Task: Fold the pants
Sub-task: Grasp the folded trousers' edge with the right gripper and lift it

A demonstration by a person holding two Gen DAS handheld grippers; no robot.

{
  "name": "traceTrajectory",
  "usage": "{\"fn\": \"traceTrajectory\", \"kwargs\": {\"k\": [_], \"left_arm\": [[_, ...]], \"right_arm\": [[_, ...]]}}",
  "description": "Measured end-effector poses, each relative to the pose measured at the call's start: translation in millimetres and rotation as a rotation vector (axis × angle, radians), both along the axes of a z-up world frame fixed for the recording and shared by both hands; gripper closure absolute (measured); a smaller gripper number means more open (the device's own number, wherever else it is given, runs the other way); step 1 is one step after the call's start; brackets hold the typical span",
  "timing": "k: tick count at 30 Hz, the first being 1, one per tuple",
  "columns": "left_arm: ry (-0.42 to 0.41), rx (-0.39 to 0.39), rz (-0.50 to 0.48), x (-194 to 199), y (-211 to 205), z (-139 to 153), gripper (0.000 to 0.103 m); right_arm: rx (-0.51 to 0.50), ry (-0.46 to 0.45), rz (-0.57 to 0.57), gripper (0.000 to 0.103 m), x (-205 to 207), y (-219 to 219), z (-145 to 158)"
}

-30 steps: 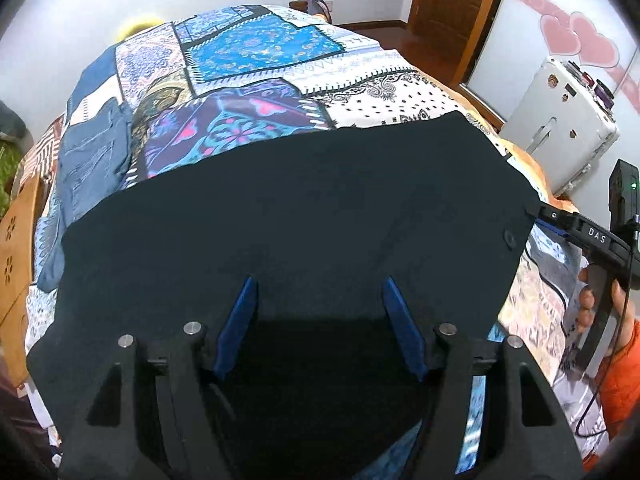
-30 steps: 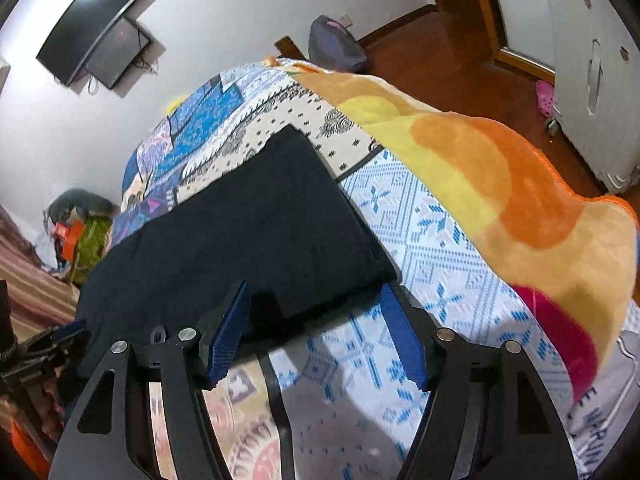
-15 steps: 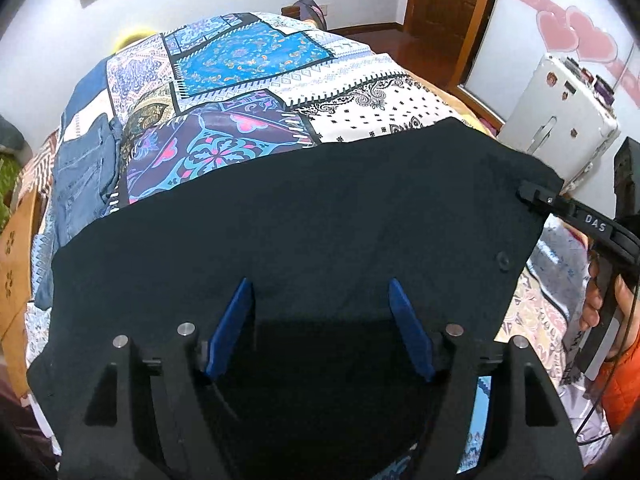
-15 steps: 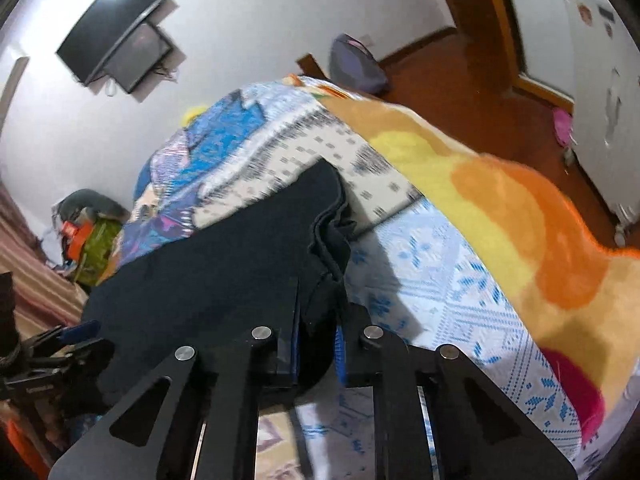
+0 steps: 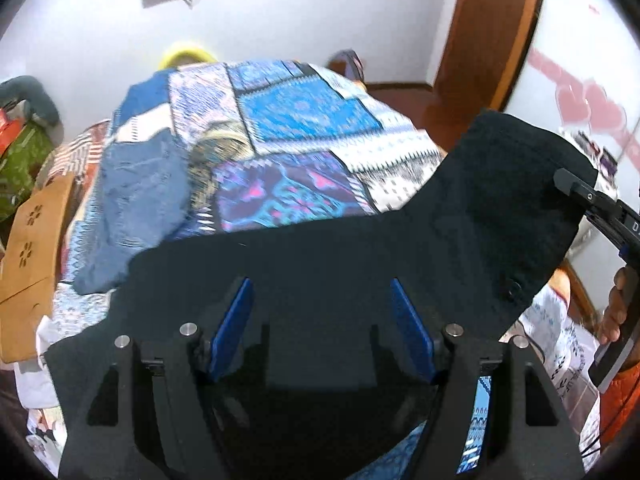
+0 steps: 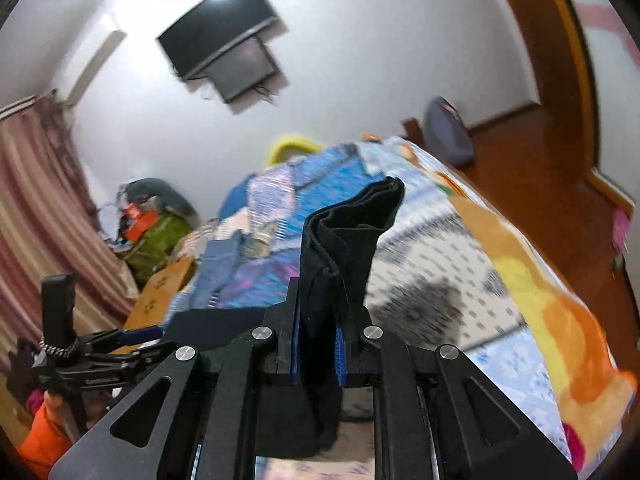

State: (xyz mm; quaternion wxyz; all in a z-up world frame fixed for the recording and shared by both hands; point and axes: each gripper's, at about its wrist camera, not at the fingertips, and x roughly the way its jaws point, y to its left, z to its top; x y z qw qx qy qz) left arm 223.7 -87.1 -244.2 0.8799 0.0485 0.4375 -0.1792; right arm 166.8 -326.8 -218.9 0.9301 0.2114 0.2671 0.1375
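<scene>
Black pants lie across the near part of a patchwork bedspread. My left gripper is open, its blue pads spread over the pants, holding nothing. My right gripper is shut on a bunched corner of the pants, which stands up between the fingers. In the left wrist view the right gripper holds that corner lifted off the bed at the right. The left gripper shows at the left of the right wrist view.
Folded blue jeans lie on the bed's left side. A wooden headboard panel is at far left. An orange and yellow blanket hangs over the bed's right edge. A wooden door and a wall screen stand beyond.
My right gripper closed on the pants corner and lifted it up off the bed. My left gripper stayed open over the pants while its view tilted upward.
</scene>
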Motion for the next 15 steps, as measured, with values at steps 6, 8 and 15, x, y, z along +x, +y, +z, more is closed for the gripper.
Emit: {"fn": "traceTrajectory", "kwargs": {"k": [6,8,15], "left_arm": [[-0.052,-0.07,0.053,-16,50,24,0.032],[-0.064,-0.083,0.073,-22,64,28,0.032],[-0.111,-0.078,0.152,-46,113,34,0.032]], "right_arm": [[0.016,-0.025,0.116,0.091,15,52,12],[0.025,-0.013,0.169,0.091,22,74,8],[0.013,0.087,0.37,0.091,28,145,-26]]}}
